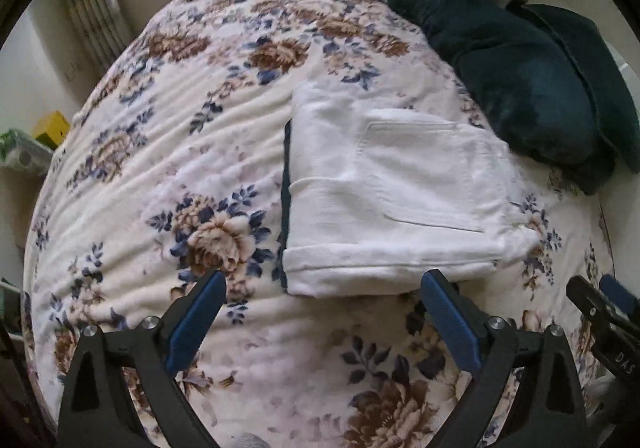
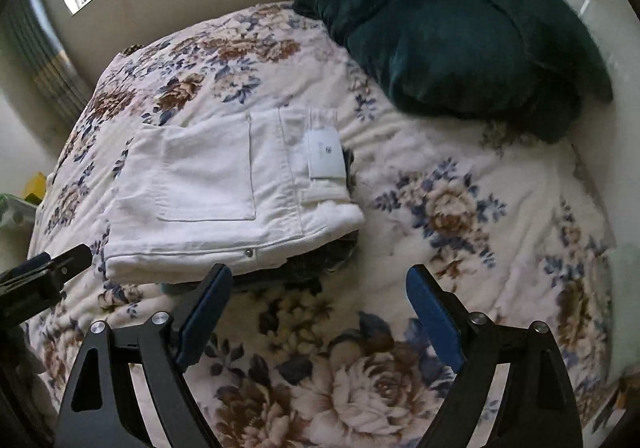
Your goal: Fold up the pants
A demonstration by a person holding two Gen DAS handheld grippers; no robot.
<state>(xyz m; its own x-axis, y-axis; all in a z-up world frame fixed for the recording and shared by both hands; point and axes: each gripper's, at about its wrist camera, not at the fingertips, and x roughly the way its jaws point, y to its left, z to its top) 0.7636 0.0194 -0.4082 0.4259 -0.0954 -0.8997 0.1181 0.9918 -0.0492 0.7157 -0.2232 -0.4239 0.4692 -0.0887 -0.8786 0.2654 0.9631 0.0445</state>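
Both claws are spread wide and holding nothing: left claw [image 1: 322,286] and right claw [image 2: 319,280] hover just short of the folded white pants [image 1: 384,192] on the floral bed [image 1: 160,152]. Only the right view shows the waistband label [image 2: 325,158].

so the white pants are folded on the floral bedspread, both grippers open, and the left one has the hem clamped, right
Not quite. The left gripper holds nothing: in the left wrist view its jaws stand wide apart, just short of the pants, with only the bedspread between them. The rest holds: the pants lie folded, and the right gripper is open too.
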